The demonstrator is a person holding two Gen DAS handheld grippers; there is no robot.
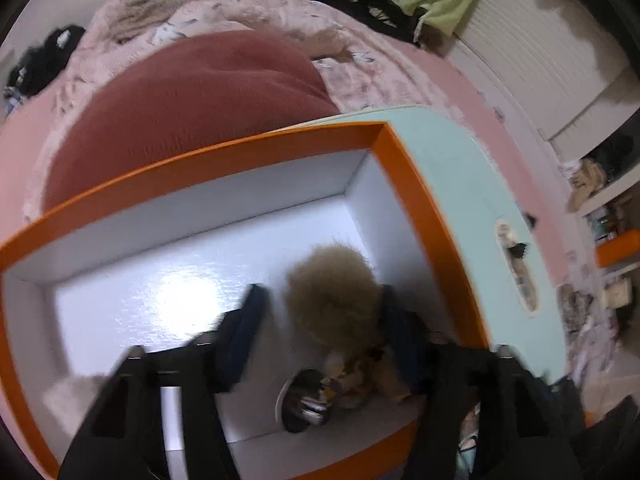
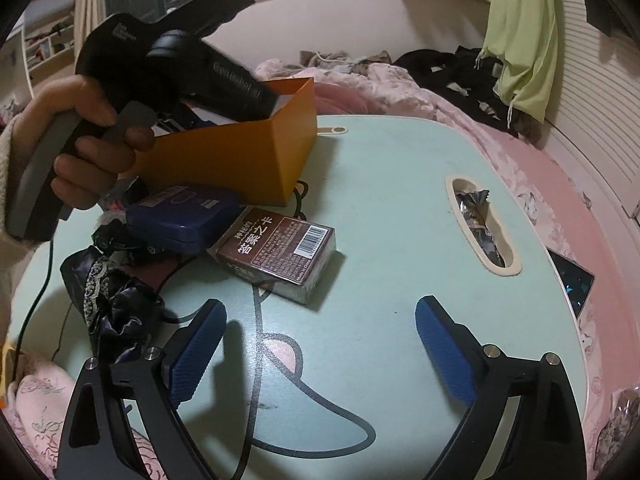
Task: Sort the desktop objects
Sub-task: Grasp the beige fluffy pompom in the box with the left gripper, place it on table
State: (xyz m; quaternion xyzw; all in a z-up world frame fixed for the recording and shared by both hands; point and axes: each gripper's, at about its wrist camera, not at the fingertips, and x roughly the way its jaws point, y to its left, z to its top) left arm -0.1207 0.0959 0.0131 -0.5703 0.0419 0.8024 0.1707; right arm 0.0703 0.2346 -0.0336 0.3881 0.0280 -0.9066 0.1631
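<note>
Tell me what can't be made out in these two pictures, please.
- Left wrist view: the small items beside the fluffy pom-pom in the orange box are blurred and partly behind the left claw.
- Right wrist view: the box's contents are hidden by its wall and the hand.
- Right wrist view: the dark blue tin has lettering too small to read.

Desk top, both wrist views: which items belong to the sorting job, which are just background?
Job:
orange box
fluffy keychain inside it
brown card box
blue tin
black pouch

Lying about:
pink bedding
green cloth
black clothes
</note>
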